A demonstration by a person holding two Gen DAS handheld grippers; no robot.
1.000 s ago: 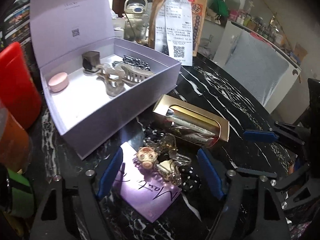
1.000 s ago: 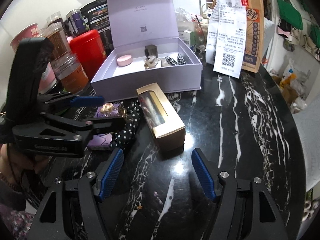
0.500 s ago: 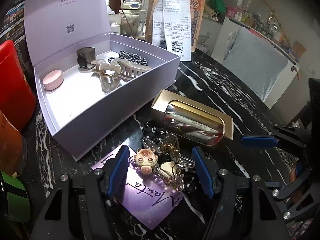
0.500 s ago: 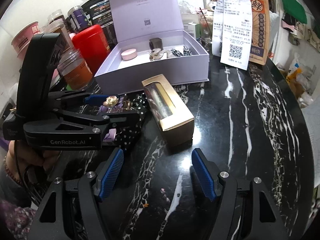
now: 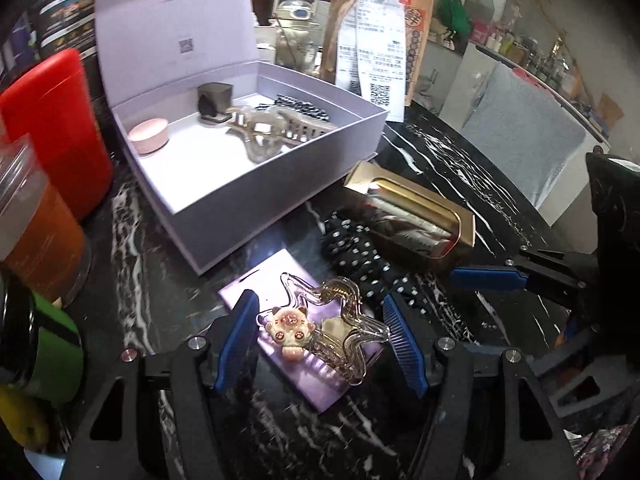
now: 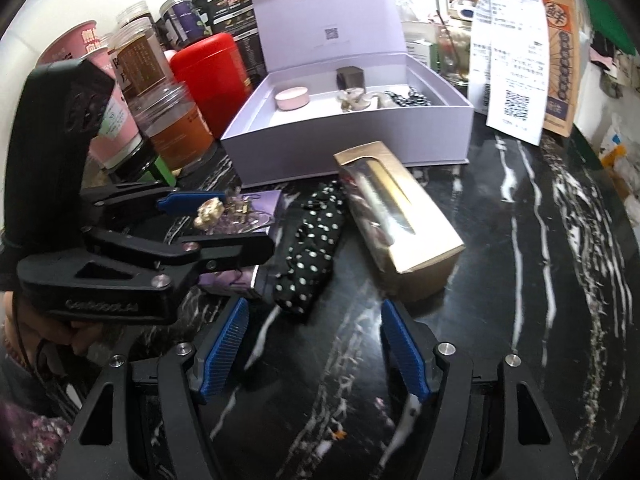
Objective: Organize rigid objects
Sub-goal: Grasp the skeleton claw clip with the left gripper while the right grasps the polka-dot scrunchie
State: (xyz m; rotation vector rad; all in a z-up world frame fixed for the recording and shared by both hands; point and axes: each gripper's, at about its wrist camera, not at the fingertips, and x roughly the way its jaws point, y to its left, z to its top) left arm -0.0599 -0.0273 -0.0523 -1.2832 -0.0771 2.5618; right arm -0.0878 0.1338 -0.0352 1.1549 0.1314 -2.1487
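Note:
My left gripper [image 5: 320,340] is shut on a clear star-shaped hair clip [image 5: 344,320] with a small animal charm, just above a purple card [image 5: 280,276]. The right wrist view shows that left gripper [image 6: 224,224] from the side, with the clip [image 6: 212,210] between its fingers. My right gripper [image 6: 316,344] hangs over bare black marble with nothing between its jaws, which are closing a little. Ahead of it lie a gold window box [image 6: 400,224] and a black polka-dot cloth [image 6: 316,248]. The open lilac box [image 5: 280,200] holds a pink tin [image 5: 148,136], a dark cube and a beige claw clip.
A red canister [image 5: 52,132] and several jars [image 6: 172,120] crowd the table's left side. A paper bag with a long receipt [image 6: 516,52] stands behind the lilac box. The marble table's rim [image 6: 624,240] curves along the right. A person's hand [image 6: 52,332] grips the left tool.
The left jaws have closed onto the star clip and carried it a little off the purple card. The right gripper has drifted closer to the gold box, its jaws slightly narrower.

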